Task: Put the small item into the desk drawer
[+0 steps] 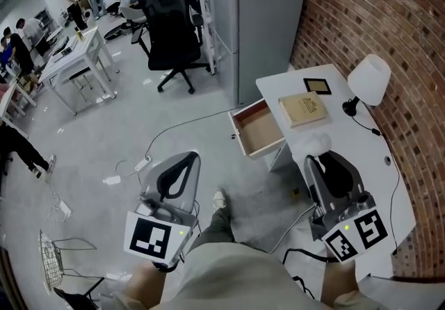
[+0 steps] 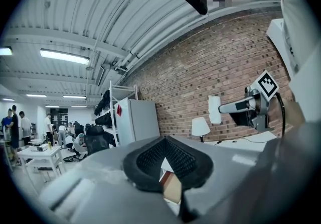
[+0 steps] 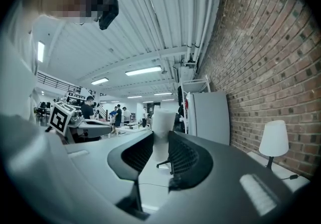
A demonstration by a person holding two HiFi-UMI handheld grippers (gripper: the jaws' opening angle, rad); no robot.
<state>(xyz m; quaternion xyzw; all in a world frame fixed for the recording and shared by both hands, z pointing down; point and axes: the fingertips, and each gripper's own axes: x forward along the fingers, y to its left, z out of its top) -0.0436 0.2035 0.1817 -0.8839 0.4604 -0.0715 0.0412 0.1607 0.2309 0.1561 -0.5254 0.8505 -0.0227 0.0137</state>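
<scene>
At seven o'clock in the head view, the left claw is hanging over the floor with its jaws pressed together and nothing between them (its own view shows the tips meeting). Near the middle, the drawer is standing pulled out of the white surface, showing its wooden bottom. A book is lying at two o'clock from the drawer. At four o'clock, the right claw is clamping the small white item over the surface, at five o'clock from the drawer and apart from it. A lamp is standing at two o'clock from the item.
</scene>
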